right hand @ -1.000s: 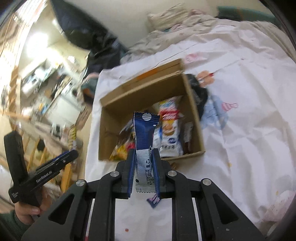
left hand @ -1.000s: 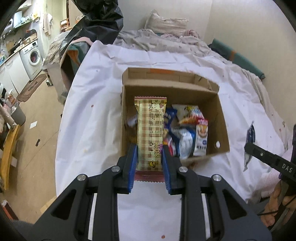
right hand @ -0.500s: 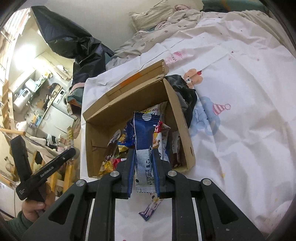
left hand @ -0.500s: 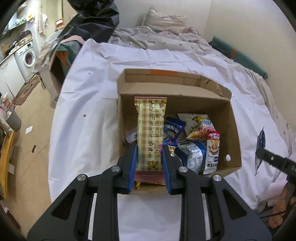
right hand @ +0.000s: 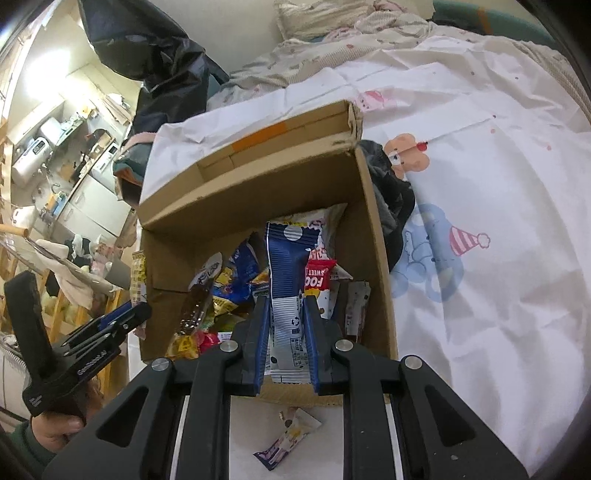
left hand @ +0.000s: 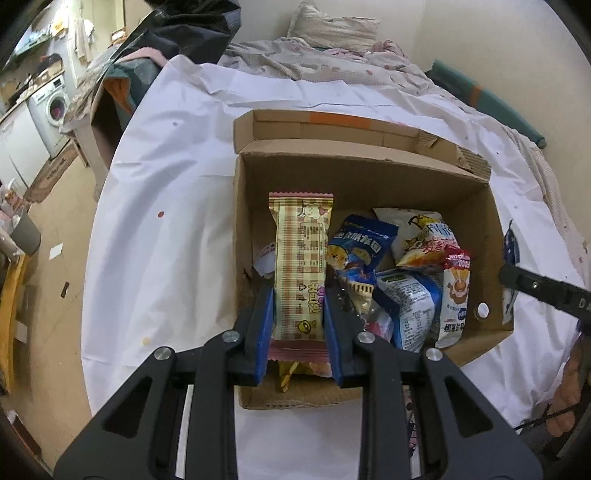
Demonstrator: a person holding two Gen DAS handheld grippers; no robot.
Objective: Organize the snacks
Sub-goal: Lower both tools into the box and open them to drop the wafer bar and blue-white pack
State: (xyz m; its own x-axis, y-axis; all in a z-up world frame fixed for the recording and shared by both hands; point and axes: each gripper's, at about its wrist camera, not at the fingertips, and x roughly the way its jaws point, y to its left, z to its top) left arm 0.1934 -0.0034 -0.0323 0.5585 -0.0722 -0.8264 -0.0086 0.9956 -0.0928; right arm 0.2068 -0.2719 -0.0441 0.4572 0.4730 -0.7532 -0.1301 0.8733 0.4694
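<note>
An open cardboard box [left hand: 369,177] sits on a white sheet and holds several snack packets. My left gripper [left hand: 298,295] is shut on a long cream plaid snack bar [left hand: 301,258], held over the box's left side. My right gripper [right hand: 283,306] is shut on a blue and white snack packet [right hand: 286,280], held over the same box [right hand: 373,236] near its front wall. The left gripper also shows at the left edge of the right wrist view [right hand: 107,328]. The right gripper shows at the right of the left wrist view [left hand: 535,286].
One loose snack packet [right hand: 290,437] lies on the sheet in front of the box. A dark cloth [right hand: 391,192] lies against the box's right side. A rumpled blanket and pillow [left hand: 332,33] lie beyond. The bed edge and floor [left hand: 48,221] are at left.
Both grippers have moved forward with their packets and now hang over the box's inside. Both stay shut.
</note>
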